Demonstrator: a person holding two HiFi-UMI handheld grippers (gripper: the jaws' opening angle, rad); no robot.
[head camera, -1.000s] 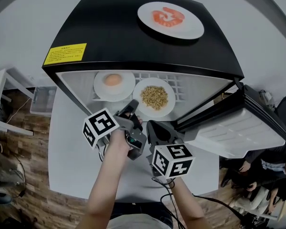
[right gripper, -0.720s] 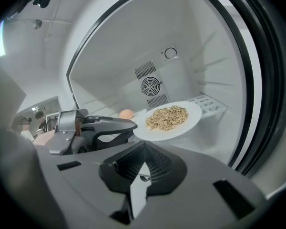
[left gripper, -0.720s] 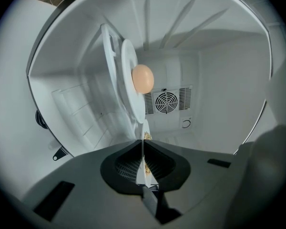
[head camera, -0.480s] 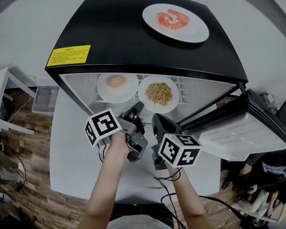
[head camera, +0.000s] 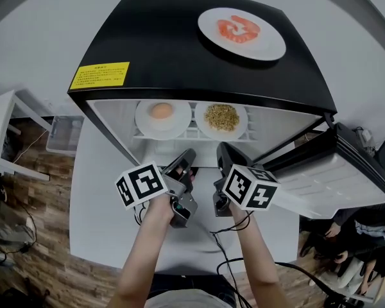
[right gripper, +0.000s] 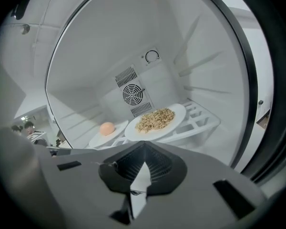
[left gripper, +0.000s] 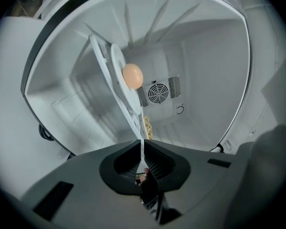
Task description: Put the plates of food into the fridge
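A black mini fridge [head camera: 179, 50] stands with its door open. On its white wire shelf [head camera: 191, 133] lie two white plates side by side: one with a round orange piece of food [head camera: 159, 117] [left gripper: 125, 80] [right gripper: 105, 130], one with brown grains [head camera: 221, 119] [right gripper: 155, 119]. A third plate with shrimp [head camera: 242, 33] rests on the fridge top. My left gripper [head camera: 187, 154] [left gripper: 142, 142] is shut and empty, just in front of the shelf. My right gripper [head camera: 223, 147] [right gripper: 143, 147] is shut and empty, close before the grain plate's front rim.
The open fridge door [head camera: 327, 172] hangs at the right, close to my right hand. The fridge sits on a white table [head camera: 102, 197]. A fan grille [right gripper: 132, 95] marks the fridge's back wall. A white stand [head camera: 3, 127] is at the left.
The grain plate has slid further back on the shelf and now lies level with the other plate. My right gripper has followed it forward and to the right. The left gripper has rolled slightly.
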